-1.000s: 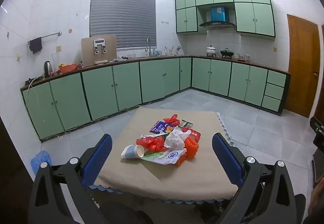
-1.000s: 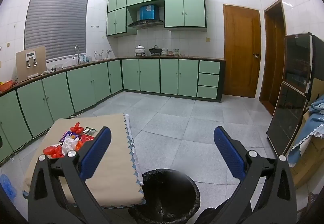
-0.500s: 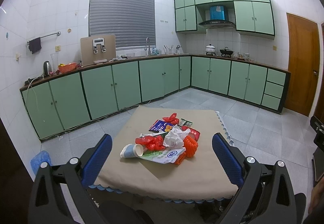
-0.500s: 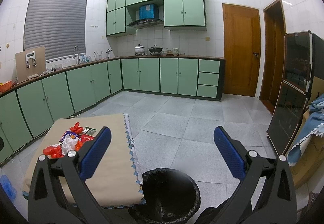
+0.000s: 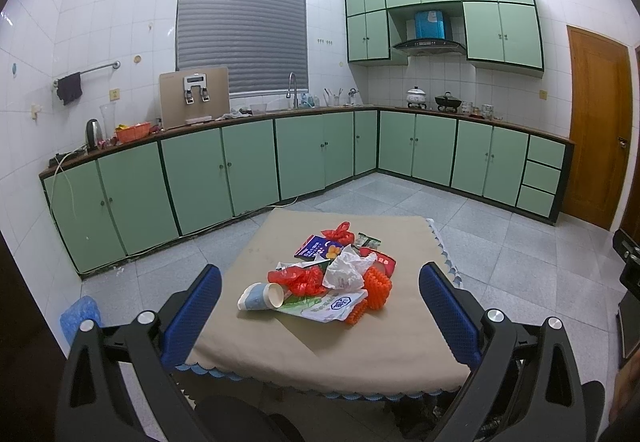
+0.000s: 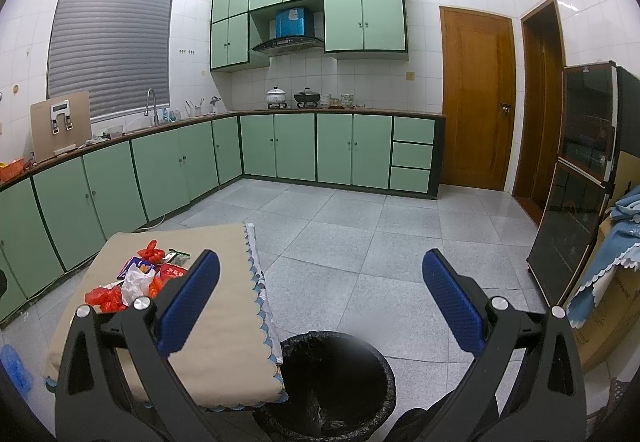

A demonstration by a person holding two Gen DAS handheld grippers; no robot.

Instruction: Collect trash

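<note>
Trash (image 5: 326,280) sits heaped mid-worktop (image 5: 320,346), well ahead of the left hand-held gripper (image 5: 320,316), whose jaws gape wide and empty. Right hand-held gripper (image 6: 320,306), equally wide, hangs above the black-lined bin (image 6: 332,382) beside the worktop edge.

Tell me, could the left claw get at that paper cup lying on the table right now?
Probably yes. The left claw is open and faces the paper cup, which lies at the near left edge of the trash pile with nothing in front of it.

Both wrist views above table (image 5: 280,354), apparently.
</note>
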